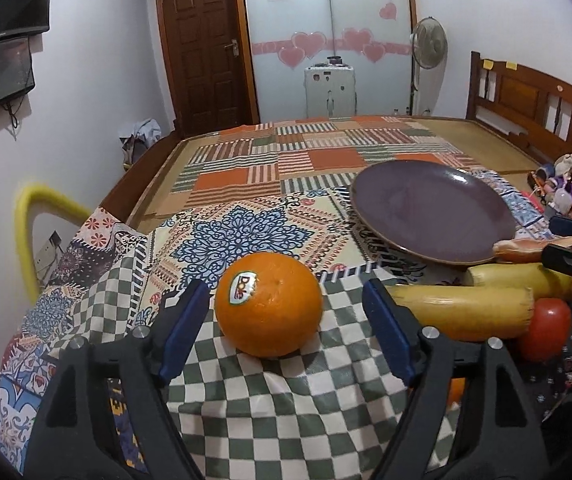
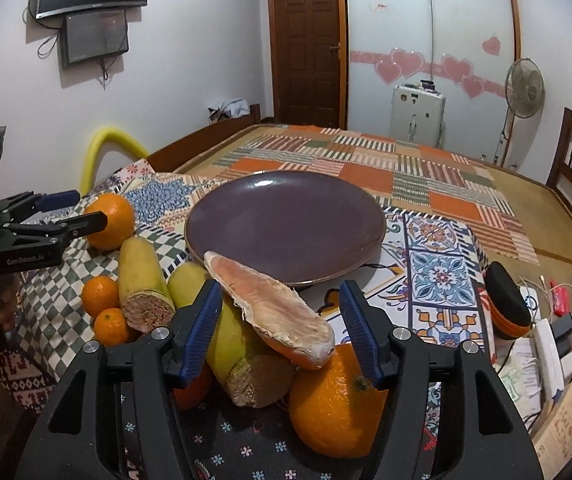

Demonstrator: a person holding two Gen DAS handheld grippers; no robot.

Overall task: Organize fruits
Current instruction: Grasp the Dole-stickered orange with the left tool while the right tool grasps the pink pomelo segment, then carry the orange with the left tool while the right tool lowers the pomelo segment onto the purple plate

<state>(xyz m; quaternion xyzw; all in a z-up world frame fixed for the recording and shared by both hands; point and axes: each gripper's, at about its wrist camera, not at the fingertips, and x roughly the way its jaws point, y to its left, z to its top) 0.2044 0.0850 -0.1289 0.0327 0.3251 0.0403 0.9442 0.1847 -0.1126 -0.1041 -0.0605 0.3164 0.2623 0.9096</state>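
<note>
My left hand-held gripper is spread wide, its blue pads either side of a stickered orange without touching it; the orange rests on the checked cloth. My right hand-held gripper is likewise open, holding nothing. Between and just below its fingers lies a pile of fruit: a large orange nearest, touching the right finger's inner side as far as I can tell, with a pale pinkish peeled piece lying across its top and across a yellow cut banana. Left of that, a second cut banana lies beside two small oranges. In the left view a red fruit sits just beside the bananas. Beyond the pile, the purple plate stands on the patterned cloth with nothing on it. Behind it stretches the bed with its patchwork cover, then the door and a fan
</note>
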